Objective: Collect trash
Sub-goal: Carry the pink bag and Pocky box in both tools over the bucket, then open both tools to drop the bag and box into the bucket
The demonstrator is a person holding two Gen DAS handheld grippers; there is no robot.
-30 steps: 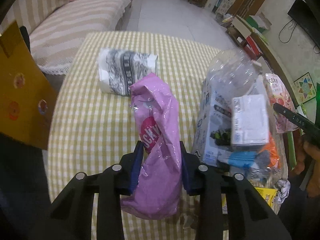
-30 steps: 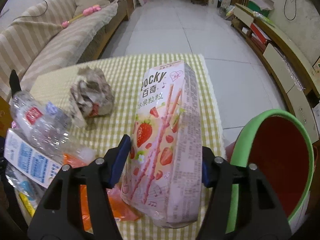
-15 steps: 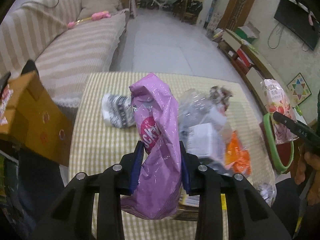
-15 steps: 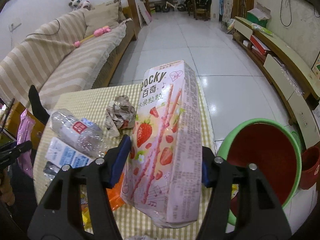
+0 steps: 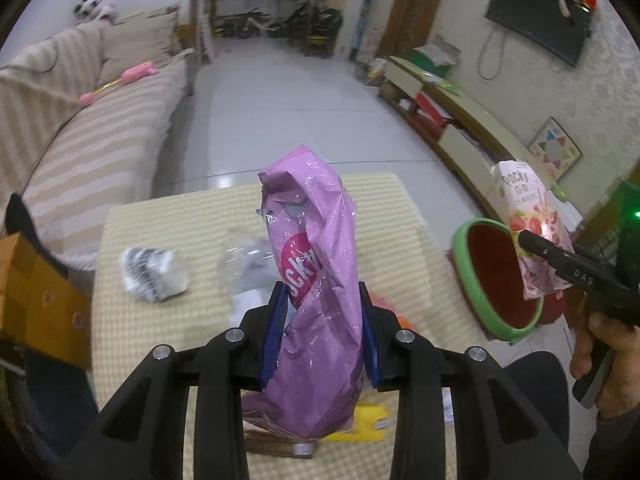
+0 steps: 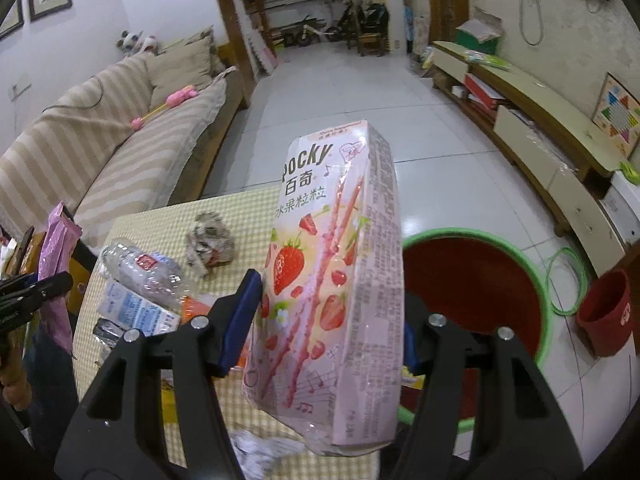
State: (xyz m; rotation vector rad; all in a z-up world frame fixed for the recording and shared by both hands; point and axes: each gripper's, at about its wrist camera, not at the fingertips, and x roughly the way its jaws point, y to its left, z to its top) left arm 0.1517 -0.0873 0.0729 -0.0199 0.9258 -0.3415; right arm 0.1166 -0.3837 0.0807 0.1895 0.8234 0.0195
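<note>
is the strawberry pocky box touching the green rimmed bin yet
Apart. The left wrist view shows the Pocky box held up in the right gripper, above the bin's rim.

purple wrapper point(image 5: 320, 280), pink strawberry-print box point(image 6: 332, 280), red bin with green rim point(image 6: 472, 280), yellow checked tablecloth point(image 5: 168, 216)

Dim, flat indoor light; fisheye bending and dark corners; motion blur across the left wrist view.

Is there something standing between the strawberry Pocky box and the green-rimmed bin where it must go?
Nothing visible: the Pocky box, clamped in the right gripper, hangs beside the bin, whose mouth is open.
</note>
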